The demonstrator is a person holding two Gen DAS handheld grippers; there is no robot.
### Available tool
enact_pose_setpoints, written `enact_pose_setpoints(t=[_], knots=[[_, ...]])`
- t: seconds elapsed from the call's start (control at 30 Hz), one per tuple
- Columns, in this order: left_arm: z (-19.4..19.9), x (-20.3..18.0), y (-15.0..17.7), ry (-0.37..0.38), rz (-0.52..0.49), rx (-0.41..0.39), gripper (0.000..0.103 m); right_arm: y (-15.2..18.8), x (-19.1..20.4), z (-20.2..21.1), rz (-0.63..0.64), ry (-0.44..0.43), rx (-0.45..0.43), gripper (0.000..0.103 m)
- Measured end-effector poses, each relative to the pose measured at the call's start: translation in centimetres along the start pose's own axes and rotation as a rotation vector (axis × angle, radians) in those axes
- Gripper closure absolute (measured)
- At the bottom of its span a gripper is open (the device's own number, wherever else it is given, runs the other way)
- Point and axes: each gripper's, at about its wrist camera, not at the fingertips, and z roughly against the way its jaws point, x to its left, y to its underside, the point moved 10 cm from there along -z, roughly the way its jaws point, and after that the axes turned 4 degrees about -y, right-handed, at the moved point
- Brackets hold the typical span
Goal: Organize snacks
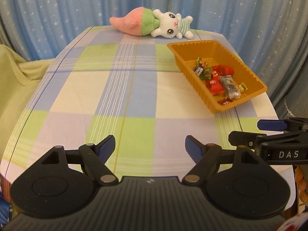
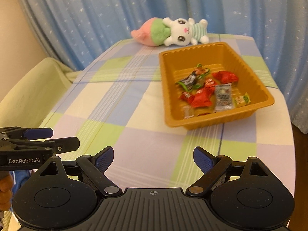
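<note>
Both hand-held grippers are empty and spread wide, nothing between the blue pads. Left hand-held gripper (image 1: 150, 144) hangs over bare checked cloth at the near part of the bench (image 1: 77, 88). Right hand-held gripper (image 2: 153, 156) sits just beside it, also over bare cloth, angled down toward the tray.

Snacks are all in the orange plastic tray (image 2: 202, 124), which sits on the bench toward its right side, well ahead of both grippers. Inside it:
- red wrapped candies (image 2: 201, 99), several, bunched mid-tray
- grey-silver packet (image 2: 223, 97) lying flat beside the reds
- small yellow-green packet (image 2: 242, 100) near the right wall
- dark packet with green edging (image 2: 189, 80) toward the far end
- a clear or whitish wrapper at the near wall, too blurred to name

No loose snacks show on the cloth in either view, so collection looks done or close to it. Judgement: the wide, empty jaws fit a pause between picks or the end of the job, not a carry. The tray sits skewed to the bench edge, so straightening it may be what is left.

Plush rabbit with a pink-green radish body (image 1: 152, 24) lies on its side at the far edge against the blue star curtain (image 1: 57, 9). It is clear of the tray and reads as decoration, not part of the task.
</note>
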Motion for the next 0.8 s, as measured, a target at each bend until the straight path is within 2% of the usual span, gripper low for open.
enact_pose_setpoints(t=[0.33,0.8], knots=[[1.1,1.7,2.7,-0.019,0.032,0.024,0.025,2.2,1.7,-0.4,0.011,-0.018,0.043,0.014],[1.7,2.3,3.8,-0.029,0.053,0.026,0.025,3.4,3.2,-0.7,0.038,-0.032,0.071,0.014]])
